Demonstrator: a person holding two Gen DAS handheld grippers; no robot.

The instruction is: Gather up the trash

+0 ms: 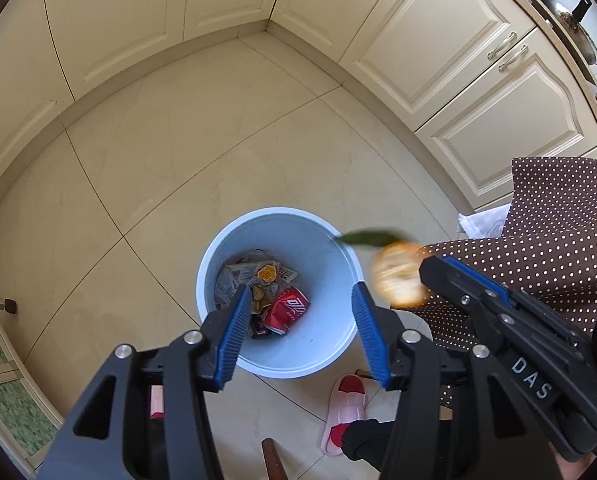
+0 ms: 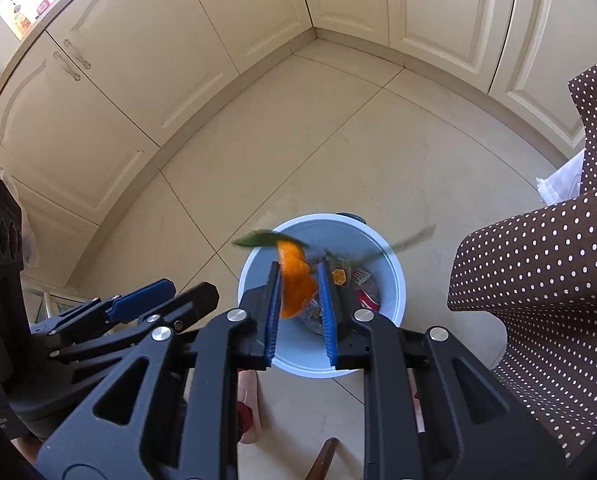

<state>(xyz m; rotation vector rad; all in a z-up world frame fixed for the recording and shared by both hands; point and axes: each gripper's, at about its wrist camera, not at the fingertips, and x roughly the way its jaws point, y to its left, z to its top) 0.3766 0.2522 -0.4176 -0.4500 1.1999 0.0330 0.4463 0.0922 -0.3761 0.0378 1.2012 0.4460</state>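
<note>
A pale blue bin [image 1: 330, 268] stands on the tiled floor, holding a crushed red can [image 1: 288, 308], papers and scraps. My left gripper [image 1: 302, 324] hangs open right above it with nothing between its pads. My right gripper [image 2: 298, 304] is also over the bin [image 2: 394, 280]. A blurred piece of orange peel [image 2: 296, 284] with a green leaf [image 2: 266, 239] sits loose between its parted fingertips, a gap showing on the right side. From the left wrist view the peel [image 1: 398, 276] is at the tip of the right gripper [image 1: 430, 270]. A blurred green stem [image 2: 382, 254] crosses above the bin.
Cream cabinet doors [image 1: 438, 40] wrap around the floor corner. A brown polka-dot cloth [image 2: 538, 280] hangs close on the right of the bin. A pink and red slipper [image 1: 344, 412] and a wooden leg [image 1: 272, 460] lie near the bin's front. The left gripper [image 2: 192, 286] sits beside the right one.
</note>
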